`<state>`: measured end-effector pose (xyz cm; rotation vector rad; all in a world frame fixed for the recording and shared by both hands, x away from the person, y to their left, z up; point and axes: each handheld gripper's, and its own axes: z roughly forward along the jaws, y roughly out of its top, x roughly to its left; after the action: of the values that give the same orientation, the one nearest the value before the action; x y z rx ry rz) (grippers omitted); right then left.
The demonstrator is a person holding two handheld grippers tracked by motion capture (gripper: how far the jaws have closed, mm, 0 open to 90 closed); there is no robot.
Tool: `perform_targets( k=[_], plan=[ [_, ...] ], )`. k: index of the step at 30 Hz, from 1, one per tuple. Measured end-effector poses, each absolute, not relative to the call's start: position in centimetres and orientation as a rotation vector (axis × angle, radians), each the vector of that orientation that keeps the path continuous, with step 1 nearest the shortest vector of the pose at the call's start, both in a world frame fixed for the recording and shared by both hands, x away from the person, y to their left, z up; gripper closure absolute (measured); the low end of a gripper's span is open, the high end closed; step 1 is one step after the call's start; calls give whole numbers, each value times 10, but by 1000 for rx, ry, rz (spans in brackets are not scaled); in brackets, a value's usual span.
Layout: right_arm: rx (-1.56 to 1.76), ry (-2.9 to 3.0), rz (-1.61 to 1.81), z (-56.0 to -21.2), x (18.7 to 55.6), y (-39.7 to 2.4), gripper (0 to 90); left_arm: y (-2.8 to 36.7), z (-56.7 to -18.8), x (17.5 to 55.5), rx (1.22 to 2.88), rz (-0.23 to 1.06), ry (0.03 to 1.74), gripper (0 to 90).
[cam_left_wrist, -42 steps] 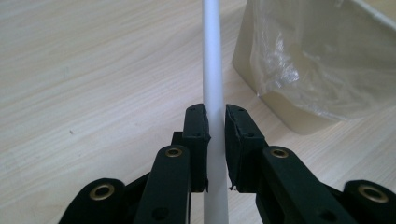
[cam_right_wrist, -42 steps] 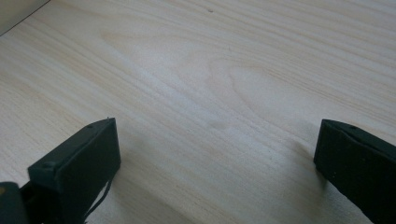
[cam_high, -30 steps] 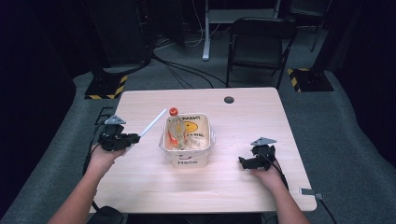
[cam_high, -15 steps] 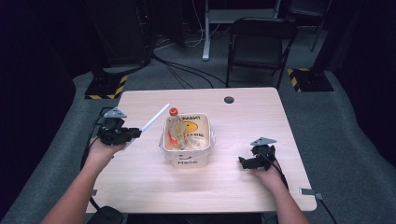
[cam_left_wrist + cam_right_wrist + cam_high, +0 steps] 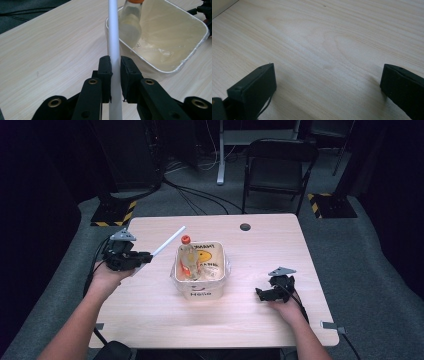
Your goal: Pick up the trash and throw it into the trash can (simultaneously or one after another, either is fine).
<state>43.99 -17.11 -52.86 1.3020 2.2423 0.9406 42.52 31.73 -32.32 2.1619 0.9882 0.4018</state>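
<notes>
The left claw (image 5: 115, 75) is clamping a long white tube (image 5: 113, 32) near its lower end, its 2 jaws pressing flat against the sides. The tube is slanting up over the tabletop (image 5: 280, 250), its far tip reaching toward the white tub (image 5: 200, 287) and the orange-capped bottle (image 5: 186, 257) inside. It is probably light, stiff and smooth, so it may pivot or slip; gripping nearer the middle would steady it. The right claw (image 5: 327, 87) is resting wide open on bare wood, holding nothing.
</notes>
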Motion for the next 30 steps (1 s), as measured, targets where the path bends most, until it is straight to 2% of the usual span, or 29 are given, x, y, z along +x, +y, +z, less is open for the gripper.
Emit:
perform_targets(
  k=[30],
  plan=[
    [1302, 2242, 941, -529, 440, -171, 0, 276, -318, 416, 2222, 360, 847, 791]
  ],
)
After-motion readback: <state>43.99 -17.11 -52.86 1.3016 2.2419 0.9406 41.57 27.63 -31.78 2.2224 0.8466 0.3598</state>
